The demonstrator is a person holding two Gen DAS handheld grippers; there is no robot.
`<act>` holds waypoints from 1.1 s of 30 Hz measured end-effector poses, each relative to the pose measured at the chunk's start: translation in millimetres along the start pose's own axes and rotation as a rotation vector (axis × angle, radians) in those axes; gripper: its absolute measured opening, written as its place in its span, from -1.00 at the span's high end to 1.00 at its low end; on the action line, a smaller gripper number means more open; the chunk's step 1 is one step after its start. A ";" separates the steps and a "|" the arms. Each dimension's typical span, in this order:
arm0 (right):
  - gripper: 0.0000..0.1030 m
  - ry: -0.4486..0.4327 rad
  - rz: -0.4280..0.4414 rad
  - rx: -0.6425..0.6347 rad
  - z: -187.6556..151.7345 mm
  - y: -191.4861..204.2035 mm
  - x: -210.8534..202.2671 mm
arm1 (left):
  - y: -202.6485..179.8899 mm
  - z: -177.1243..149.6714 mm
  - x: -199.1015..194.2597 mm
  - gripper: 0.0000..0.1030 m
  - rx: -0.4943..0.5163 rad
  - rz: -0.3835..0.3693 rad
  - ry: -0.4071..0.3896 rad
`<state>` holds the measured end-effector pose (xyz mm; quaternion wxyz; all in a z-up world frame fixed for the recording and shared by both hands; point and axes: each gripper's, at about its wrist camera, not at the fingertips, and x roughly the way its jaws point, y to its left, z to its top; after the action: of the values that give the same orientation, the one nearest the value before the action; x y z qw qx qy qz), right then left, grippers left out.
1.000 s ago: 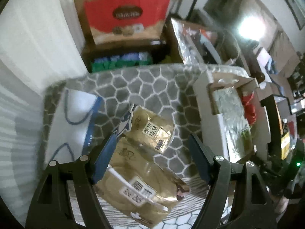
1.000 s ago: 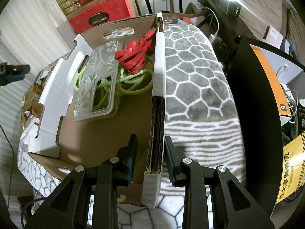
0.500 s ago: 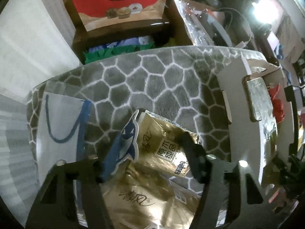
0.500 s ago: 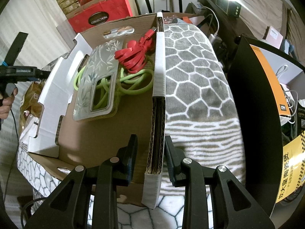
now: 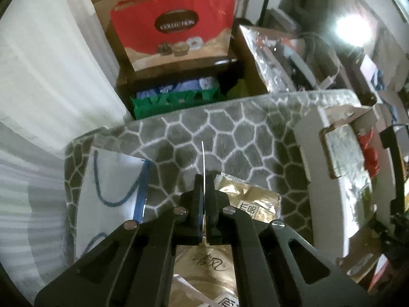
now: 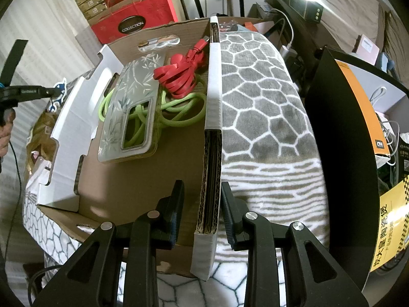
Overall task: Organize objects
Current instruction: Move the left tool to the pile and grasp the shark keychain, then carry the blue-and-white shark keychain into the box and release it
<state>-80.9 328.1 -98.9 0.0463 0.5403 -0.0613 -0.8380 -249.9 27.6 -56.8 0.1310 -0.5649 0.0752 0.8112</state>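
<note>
Left gripper (image 5: 203,192) jaws are clamped on a thin flat blue-and-white dolphin-shaped cutout (image 5: 203,158), lifted edge-on above the gold foil packets (image 5: 251,204), likely for boxing. Right gripper (image 6: 202,204) jaws sit narrow around the brown cardboard box's wall (image 6: 213,117), steadying it; contact unclear.

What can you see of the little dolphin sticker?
The dolphin sticker is a thin, flat cutout, blue and white with a white border, looking like card or plastic. The left gripper is shut on it, holding it upright above the gold packets and the grey patterned blanket. In the left wrist view it shows only edge-on, a thin pale line poking out past the fingertips. In the right wrist view its dolphin shape shows, left of the box.
</note>
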 end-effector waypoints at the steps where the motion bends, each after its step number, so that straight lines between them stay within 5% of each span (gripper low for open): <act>1: 0.43 0.000 -0.001 -0.001 -0.3 0.5 -0.3 | 0.8 1.3 -3.9 0.98 -0.004 0.003 -0.013; 7: 0.43 -0.001 0.001 0.002 -0.1 0.3 -0.3 | 8.3 8.4 -37.4 0.98 -0.056 -0.006 -0.123; 14: 0.42 0.000 -0.001 0.000 0.2 0.1 0.0 | -27.3 10.3 -73.6 0.98 -0.003 -0.162 -0.187; 23: 0.41 0.000 0.000 0.000 0.3 0.6 0.1 | -124.3 10.3 -68.8 0.98 0.147 -0.237 -0.152; 33: 0.40 0.000 0.008 0.001 1.2 -6.6 4.3 | -190.1 23.1 -29.6 0.98 0.170 -0.251 -0.092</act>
<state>-83.9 334.0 -103.2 0.0496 0.5400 -0.0640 -0.8377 -204.4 211.5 -16.0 0.2820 -0.5191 0.0661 0.8041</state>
